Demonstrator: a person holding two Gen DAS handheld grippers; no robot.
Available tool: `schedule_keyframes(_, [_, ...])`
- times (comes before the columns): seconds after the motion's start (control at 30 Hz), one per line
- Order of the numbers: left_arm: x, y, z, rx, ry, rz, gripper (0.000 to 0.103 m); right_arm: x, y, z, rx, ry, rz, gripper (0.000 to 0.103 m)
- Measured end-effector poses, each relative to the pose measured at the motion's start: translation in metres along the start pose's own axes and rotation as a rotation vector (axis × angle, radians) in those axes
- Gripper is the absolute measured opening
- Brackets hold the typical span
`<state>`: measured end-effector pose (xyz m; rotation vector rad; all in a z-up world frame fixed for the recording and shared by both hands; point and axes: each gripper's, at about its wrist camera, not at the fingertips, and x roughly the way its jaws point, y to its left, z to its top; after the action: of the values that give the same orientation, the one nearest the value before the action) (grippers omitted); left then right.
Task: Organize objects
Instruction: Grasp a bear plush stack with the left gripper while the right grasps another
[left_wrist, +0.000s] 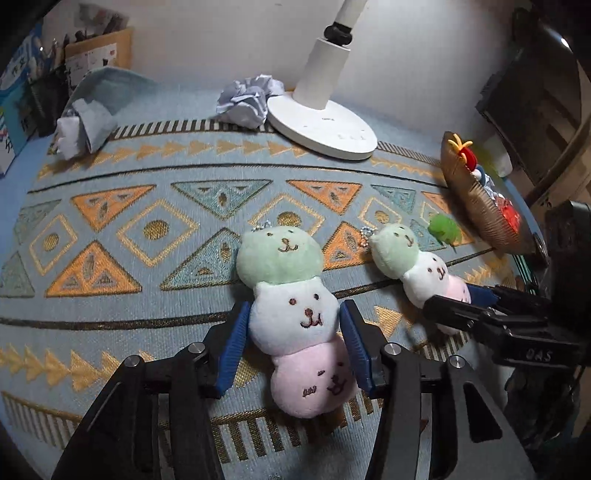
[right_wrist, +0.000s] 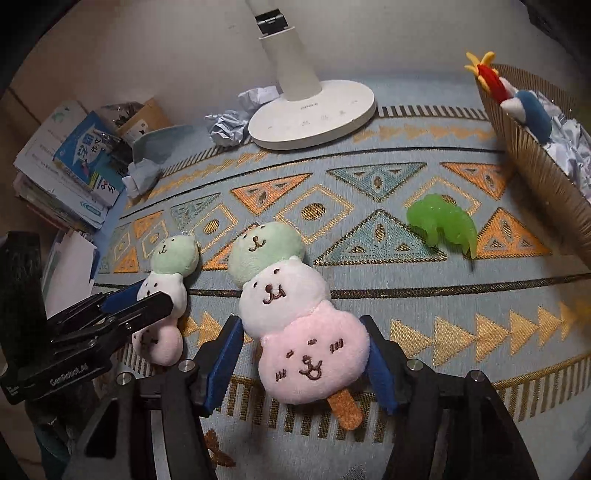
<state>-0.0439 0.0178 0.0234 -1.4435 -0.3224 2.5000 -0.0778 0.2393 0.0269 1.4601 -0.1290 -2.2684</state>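
Plush toys lie side by side mid-cloth, the left toy (left_wrist: 295, 317) straddled by the left gripper (left_wrist: 295, 347) and the right toy (right_wrist: 295, 317) by the right gripper (right_wrist: 306, 354), both narrowly parted, so pads should be closed squarely before lifting toward the basket (right_wrist: 535, 166).

The two plush toys (left_wrist: 295, 314) (right_wrist: 295, 314) are soft, fuzzy cloth. The tablecloth (left_wrist: 147, 295) is coarse woven fabric, the lamp base (right_wrist: 314, 114) smooth matt plastic. The basket (right_wrist: 535, 177) looks ribbed, perhaps wicker.
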Motion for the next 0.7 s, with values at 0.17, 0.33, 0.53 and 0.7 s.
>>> schedule_keyframes(0.17, [-0.003, -0.007, -0.008, -0.032, -0.013, 0.049, 0.072, -0.011, 0.002, -0.003, -0.071, -0.018, -0.021, 0.069])
schedule_keyframes(0.33, [0.003, -0.026, -0.017, 0.005, -0.054, 0.185, 0.073, -0.012, 0.005, 0.002, -0.161, -0.035, -0.057, 0.069])
schedule_keyframes(0.53, [0.002, -0.032, -0.021, 0.027, -0.082, 0.269, 0.050, 0.012, 0.016, -0.003, -0.223, -0.022, -0.094, 0.069])
schedule_keyframes(0.7, [-0.003, -0.032, -0.016, 0.001, -0.099, 0.213, 0.047, 0.009, 0.021, -0.006, -0.249, -0.068, -0.124, 0.055])
